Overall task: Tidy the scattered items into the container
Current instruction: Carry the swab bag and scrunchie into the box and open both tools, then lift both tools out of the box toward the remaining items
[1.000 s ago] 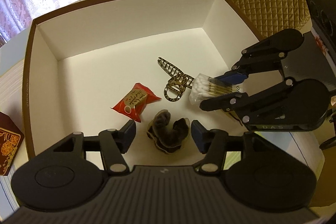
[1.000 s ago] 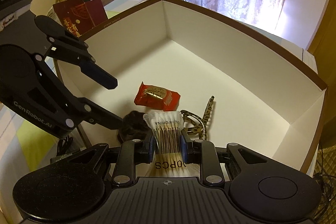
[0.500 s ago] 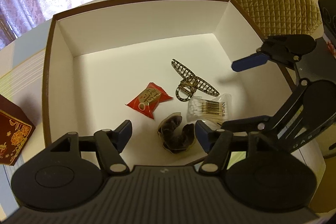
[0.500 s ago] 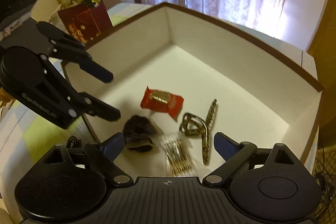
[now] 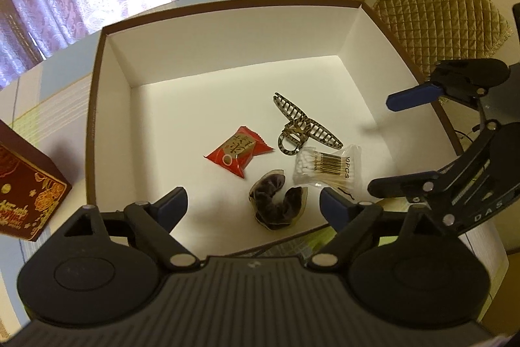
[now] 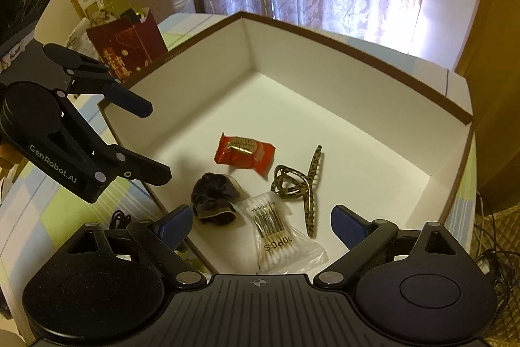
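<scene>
All four items lie in the box (image 5: 97,106): candy (image 5: 239,149), hair claw (image 5: 300,129), scrunchie (image 5: 276,205), cotton swabs (image 5: 328,165); left gripper (image 5: 253,202) and right gripper (image 6: 260,221) hover with jaws spread, empty; lift both clear without snagging the rim, then check the tabletop (image 5: 48,106) for strays.

Right gripper (image 6: 260,225) spread, raised, cotton swab pack (image 6: 276,236) dropped into box (image 6: 357,44)

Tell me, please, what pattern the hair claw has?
Leopard print on the hair claw, clearest in the left wrist view.
</scene>
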### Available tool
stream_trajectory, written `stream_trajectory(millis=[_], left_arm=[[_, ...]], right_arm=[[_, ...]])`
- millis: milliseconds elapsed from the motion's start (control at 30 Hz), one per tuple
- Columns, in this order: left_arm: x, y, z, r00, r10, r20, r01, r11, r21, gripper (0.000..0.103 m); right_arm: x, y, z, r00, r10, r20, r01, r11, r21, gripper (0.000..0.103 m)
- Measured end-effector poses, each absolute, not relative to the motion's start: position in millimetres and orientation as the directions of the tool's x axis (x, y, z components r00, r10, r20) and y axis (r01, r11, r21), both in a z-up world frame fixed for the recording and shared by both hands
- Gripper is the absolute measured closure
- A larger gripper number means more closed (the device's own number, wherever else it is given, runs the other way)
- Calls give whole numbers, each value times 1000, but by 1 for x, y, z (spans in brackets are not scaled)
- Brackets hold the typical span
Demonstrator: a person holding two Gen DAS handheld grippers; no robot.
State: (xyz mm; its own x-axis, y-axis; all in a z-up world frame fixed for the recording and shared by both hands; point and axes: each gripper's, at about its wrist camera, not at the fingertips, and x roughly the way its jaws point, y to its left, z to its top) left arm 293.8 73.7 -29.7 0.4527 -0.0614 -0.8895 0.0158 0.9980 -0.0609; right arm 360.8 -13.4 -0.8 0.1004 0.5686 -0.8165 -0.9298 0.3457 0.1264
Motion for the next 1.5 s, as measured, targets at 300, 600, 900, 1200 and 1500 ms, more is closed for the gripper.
stream_trajectory(millis=[300,600,900,1200,1500], left_arm=[[277,61,-8,483,-13,-875,-13,1000,-22,13],[251,42,11,518,25,-855,-43,999,4,10],[202,34,21,556,73,-828,-121,993,7,8],[148,37,14,555,122,-823,-210,978,3,7],[111,47,-5,536,130,-834,-236,972,-1,8]], right_arm=[[346,-28,16,141,598,-789,-932,350,98,6],[332,-50,32,178,633,-754,-935,349,72,6],[312,-77,40,225,675,-703,-927,371,60,6],[285,-99,37,264,691,-672,-910,410,64,6],[250,-119,8,281,635,-720,-847,516,125,6]])
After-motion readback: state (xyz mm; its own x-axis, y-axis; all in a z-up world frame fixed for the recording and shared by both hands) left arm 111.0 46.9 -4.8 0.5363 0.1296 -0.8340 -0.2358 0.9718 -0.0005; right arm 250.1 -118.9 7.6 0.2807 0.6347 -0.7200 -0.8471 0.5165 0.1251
